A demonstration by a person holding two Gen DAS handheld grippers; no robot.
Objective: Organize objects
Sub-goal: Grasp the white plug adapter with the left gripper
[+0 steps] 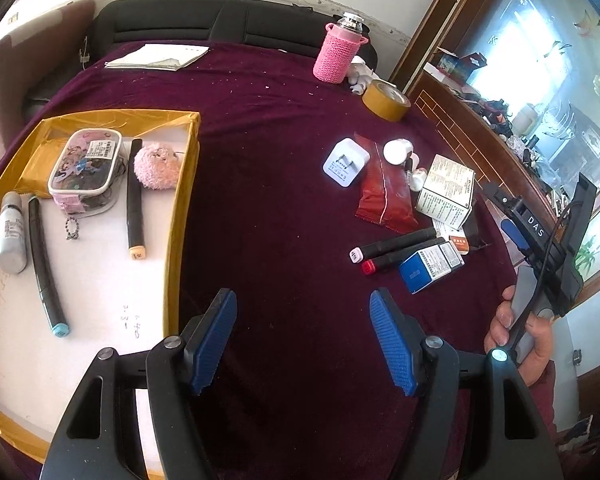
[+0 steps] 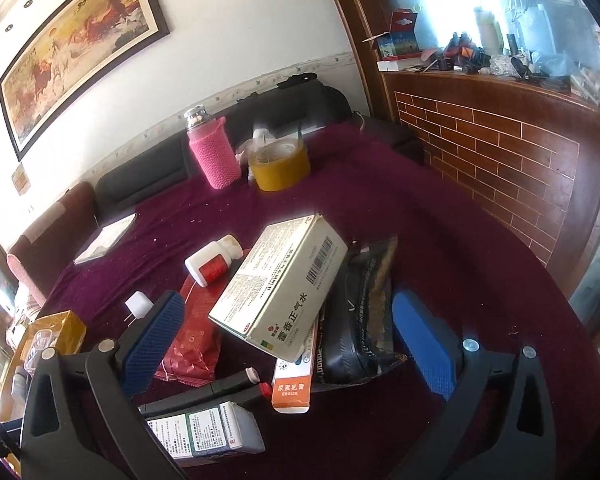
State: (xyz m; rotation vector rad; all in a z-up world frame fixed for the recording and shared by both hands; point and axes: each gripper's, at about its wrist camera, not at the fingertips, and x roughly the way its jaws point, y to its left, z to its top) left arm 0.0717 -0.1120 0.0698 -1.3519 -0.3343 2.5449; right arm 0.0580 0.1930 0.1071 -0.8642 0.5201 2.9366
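Note:
A yellow-rimmed tray (image 1: 188, 128) on the left holds a clear pencil case (image 1: 86, 166), a pink fluffy ball (image 1: 156, 165), markers (image 1: 134, 200) and a grey tube (image 1: 10, 232). My left gripper (image 1: 302, 340) is open and empty over the purple cloth beside the tray. On the right lies a pile: white charger (image 1: 345, 162), red packet (image 1: 384, 188), white medicine box (image 2: 284, 280), two black markers (image 1: 396, 246), blue-white box (image 1: 430, 266), orange box (image 2: 292, 384), black pouch (image 2: 360, 320). My right gripper (image 2: 288, 344) is open, its jaws either side of the medicine box.
A pink knit-covered bottle (image 1: 336, 56), a roll of yellow tape (image 1: 386, 100) and white papers (image 1: 156, 58) sit at the table's far side. A dark sofa (image 1: 204, 20) runs behind it. A brick-patterned counter (image 2: 500, 160) with clutter stands on the right.

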